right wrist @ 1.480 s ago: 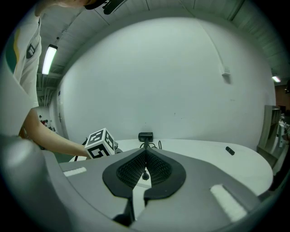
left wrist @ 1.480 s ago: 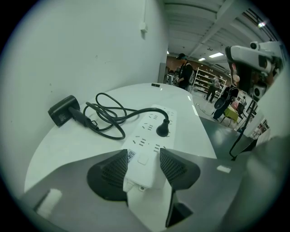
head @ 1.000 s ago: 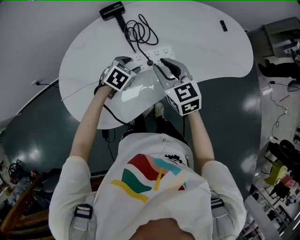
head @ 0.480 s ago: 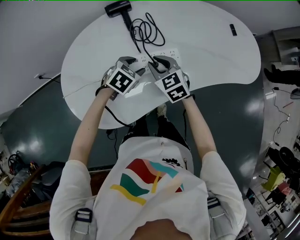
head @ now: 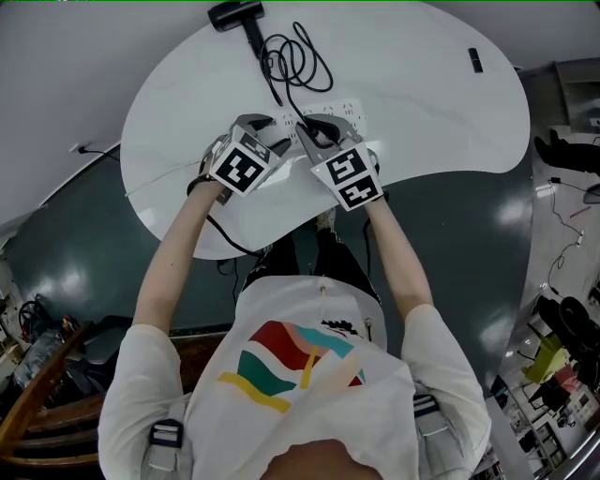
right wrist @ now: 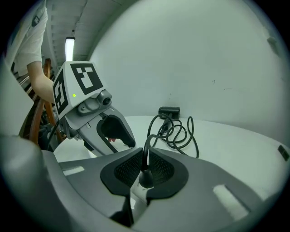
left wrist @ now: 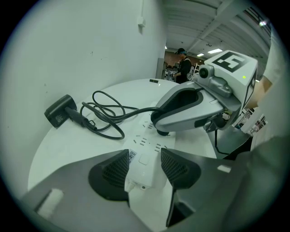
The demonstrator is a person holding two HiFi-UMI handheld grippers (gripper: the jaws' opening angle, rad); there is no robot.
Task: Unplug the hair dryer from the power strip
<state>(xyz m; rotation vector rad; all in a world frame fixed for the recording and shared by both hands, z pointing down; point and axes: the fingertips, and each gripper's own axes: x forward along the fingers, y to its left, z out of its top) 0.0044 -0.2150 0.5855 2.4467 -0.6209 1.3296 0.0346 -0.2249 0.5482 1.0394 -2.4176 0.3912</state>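
Two claws low on white table (head: pixel 441 112): left gripper (left wrist: pixel 144 168) just widened fully, astride near end of power strip (left wrist: pixel 147 141), pads beside its edges; hair dryer (head: pixel 234 15) lying at far rim; right gripper (right wrist: pixel 144 170) just narrowed, pinching black plug (right wrist: pixel 145 178) seated in strip.

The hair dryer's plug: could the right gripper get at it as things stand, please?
Probably yes: the right gripper has just been closing, and its fingers grip the plug in the power strip; nothing blocks it.
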